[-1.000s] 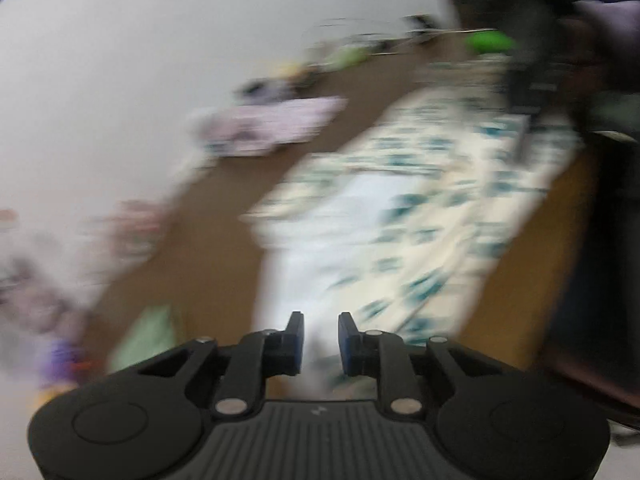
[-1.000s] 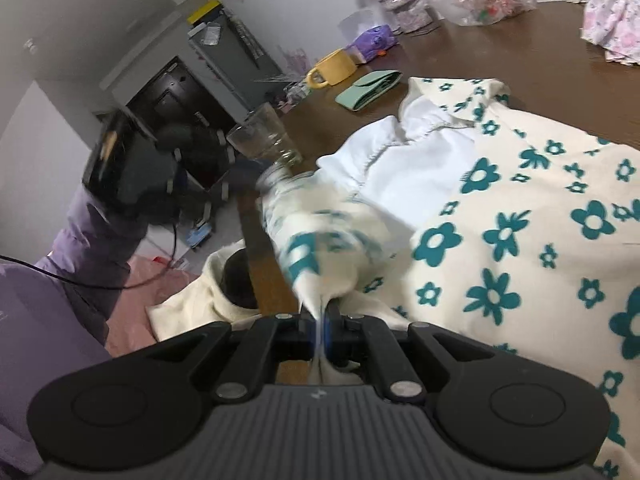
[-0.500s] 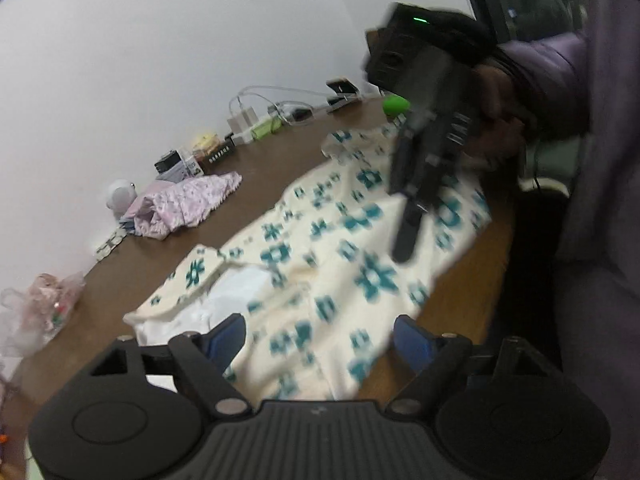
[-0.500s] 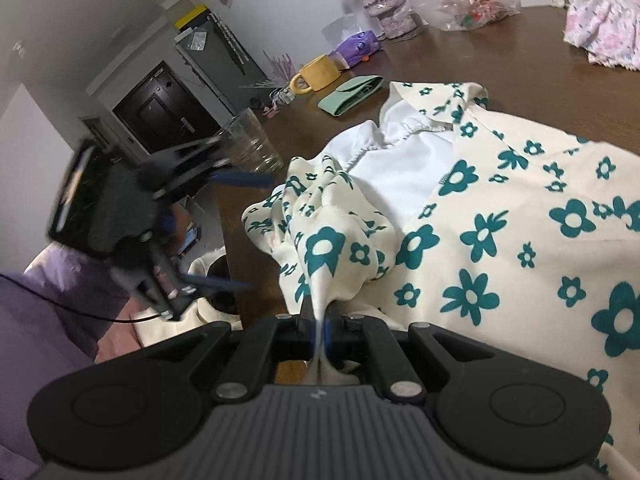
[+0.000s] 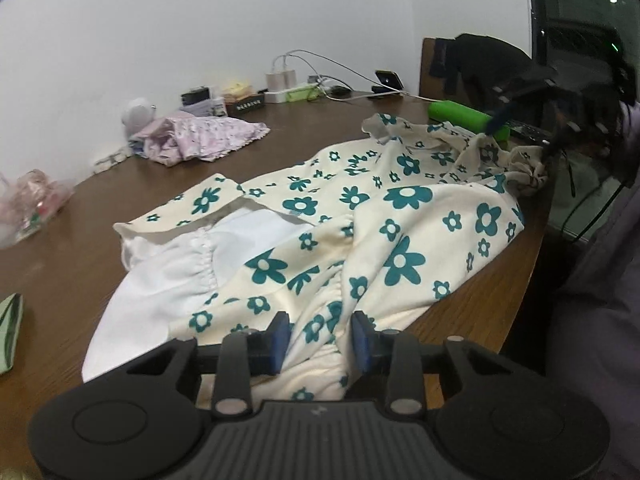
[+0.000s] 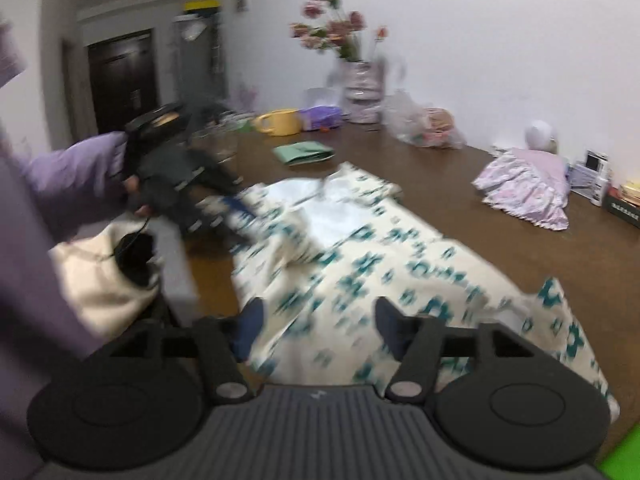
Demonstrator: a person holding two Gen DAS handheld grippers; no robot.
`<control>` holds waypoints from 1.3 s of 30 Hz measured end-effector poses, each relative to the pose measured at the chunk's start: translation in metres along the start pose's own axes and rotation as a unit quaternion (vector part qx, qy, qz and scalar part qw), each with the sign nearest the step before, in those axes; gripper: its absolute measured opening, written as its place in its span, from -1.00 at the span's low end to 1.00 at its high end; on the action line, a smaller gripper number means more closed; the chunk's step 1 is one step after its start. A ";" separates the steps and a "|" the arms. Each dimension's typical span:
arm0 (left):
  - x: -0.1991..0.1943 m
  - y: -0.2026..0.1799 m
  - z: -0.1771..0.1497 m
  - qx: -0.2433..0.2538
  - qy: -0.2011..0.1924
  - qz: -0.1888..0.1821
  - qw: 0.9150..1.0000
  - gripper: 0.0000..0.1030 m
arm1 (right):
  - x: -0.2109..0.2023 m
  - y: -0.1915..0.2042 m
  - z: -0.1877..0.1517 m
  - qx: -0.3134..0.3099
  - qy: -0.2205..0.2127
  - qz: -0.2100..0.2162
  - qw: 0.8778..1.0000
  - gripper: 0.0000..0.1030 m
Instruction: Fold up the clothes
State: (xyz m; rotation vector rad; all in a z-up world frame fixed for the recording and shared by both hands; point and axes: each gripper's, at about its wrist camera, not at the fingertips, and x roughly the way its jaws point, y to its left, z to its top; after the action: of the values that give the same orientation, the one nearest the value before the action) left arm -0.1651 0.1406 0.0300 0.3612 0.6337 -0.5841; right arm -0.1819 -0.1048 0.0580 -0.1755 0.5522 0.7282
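on my left wrist camera the floral garment (image 5: 360, 216) lies spread over the brown table (image 5: 72, 264), cream cloth with teal flowers, its white lining showing at the near left where the collar folds back. my left gripper (image 5: 320, 338) sits low over the near edge of it — the blue pads (image 5: 279, 336) stand a narrow way apart and are closing, with a ridge of the flowered cloth rising between them; i cannot tell whether they press on it yet. at the far right end of the cloth i see my right gripper (image 5: 516, 110), dark and held up over the bunched hem, beside a green roll (image 5: 468, 118). farther back a pink garment (image 5: 200, 138) lies in a heap near the wall, with chargers and cables behind it, and a green pouch (image 5: 9, 332) pokes in at the left edge.

on my right wrist camera everything is smeared. the right gripper (image 6: 318, 330) has its fingers wide and opening, the flowered cloth lying below and between them but not pinched. the floral garment (image 6: 360, 248) runs away from me across the table (image 6: 480, 200). at the left a hand in a purple sleeve (image 6: 76, 176) holds the left gripper (image 6: 236, 208) down at the far corner of the cloth. beyond it stand a yellow mug (image 6: 280, 122), a green pouch (image 6: 304, 153), a vase of flowers (image 6: 360, 80) and a plastic bag (image 6: 428, 126) — the pink garment (image 6: 528, 188) lies off to the right.
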 end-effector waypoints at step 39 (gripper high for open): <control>-0.040 -0.046 0.014 0.025 -0.046 0.012 0.999 -0.26 | -0.010 -0.027 -0.038 0.033 0.070 -0.065 0.995 -0.48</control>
State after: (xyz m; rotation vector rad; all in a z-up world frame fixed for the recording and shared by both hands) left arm -0.2127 0.1136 0.0598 0.3857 0.5263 -0.5901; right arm -0.1858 -0.1430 0.0303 -0.1996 0.6923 0.5724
